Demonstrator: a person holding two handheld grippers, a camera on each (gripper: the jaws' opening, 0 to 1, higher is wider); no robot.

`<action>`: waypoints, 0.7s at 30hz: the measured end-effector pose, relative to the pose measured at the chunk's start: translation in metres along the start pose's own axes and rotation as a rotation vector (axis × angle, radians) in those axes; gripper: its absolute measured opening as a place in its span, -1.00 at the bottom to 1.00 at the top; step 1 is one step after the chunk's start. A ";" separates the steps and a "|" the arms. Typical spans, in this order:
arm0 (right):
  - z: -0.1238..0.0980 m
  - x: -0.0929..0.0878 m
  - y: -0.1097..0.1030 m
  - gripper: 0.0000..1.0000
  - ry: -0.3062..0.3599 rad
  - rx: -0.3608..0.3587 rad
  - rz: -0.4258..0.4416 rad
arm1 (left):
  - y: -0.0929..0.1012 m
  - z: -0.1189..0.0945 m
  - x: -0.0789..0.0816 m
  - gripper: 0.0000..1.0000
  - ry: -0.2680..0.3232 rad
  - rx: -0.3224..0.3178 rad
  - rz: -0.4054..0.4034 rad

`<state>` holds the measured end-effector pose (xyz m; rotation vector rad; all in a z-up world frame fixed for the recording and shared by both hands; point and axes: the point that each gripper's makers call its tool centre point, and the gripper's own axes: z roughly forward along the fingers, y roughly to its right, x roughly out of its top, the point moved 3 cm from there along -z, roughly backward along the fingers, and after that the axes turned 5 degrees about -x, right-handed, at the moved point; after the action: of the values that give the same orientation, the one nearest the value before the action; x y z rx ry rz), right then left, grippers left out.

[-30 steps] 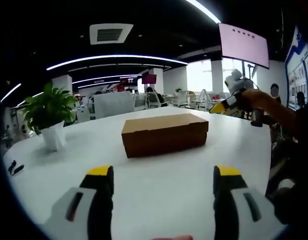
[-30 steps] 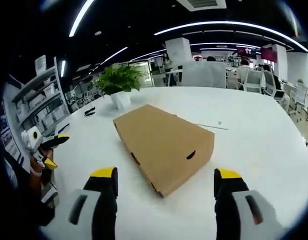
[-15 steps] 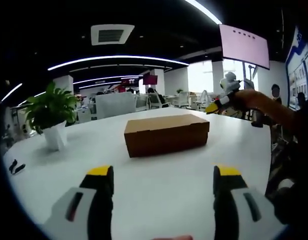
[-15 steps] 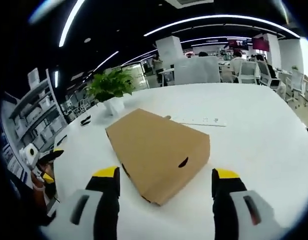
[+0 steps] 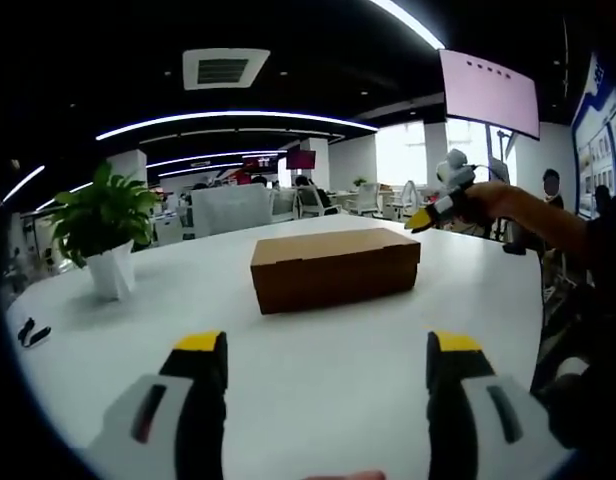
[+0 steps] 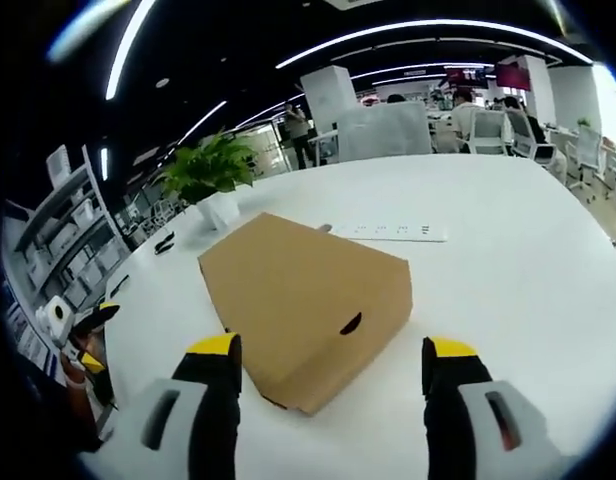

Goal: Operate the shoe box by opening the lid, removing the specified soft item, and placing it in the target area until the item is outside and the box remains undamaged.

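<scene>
The left gripper (image 5: 328,360) hangs over the near part of the white table (image 5: 318,400), its two yellow-tipped jaws wide apart and holding nothing. Ahead of it, in the middle of the table, lies the box (image 5: 335,268), brown cardboard, its lid closed and flat. The right gripper (image 5: 424,215) is seen in this view above the box's right end, held in a person's hand (image 5: 483,200), not touching the box.

In the right gripper view, the right gripper (image 6: 328,360) also has its jaws apart and empty, and the box (image 6: 303,300) lies between and just beyond them, one short end with a small oval hole turned toward the camera. The left gripper (image 6: 93,340) appears to the left of the box, well apart from it.

Behind the box stands a plant (image 5: 100,215) in a white pot. A white strip (image 6: 388,232) lies flat on the table (image 6: 508,270) beyond the box. A small dark thing (image 5: 30,336) lies near the table's edge, left of the plant.

The room around is an open office: long curved ceiling lights (image 5: 238,118), an air vent (image 5: 220,68), a hanging screen (image 5: 488,90), shelves (image 6: 68,200), chairs (image 6: 488,135) and desks far behind the box.
</scene>
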<state>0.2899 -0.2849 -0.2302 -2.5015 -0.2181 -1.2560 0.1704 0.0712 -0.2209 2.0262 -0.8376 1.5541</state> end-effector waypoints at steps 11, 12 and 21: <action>0.011 -0.003 0.009 0.46 -0.019 -0.011 0.047 | -0.004 -0.002 -0.001 0.68 -0.003 0.004 -0.002; 0.012 -0.002 0.009 0.46 -0.021 -0.012 0.042 | -0.004 -0.002 -0.002 0.68 -0.005 0.004 -0.002; 0.014 -0.006 0.009 0.45 -0.034 -0.015 0.050 | -0.003 -0.003 -0.002 0.68 -0.004 0.000 -0.004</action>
<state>0.2998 -0.2882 -0.2449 -2.5267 -0.1535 -1.2001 0.1702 0.0759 -0.2218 2.0305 -0.8343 1.5483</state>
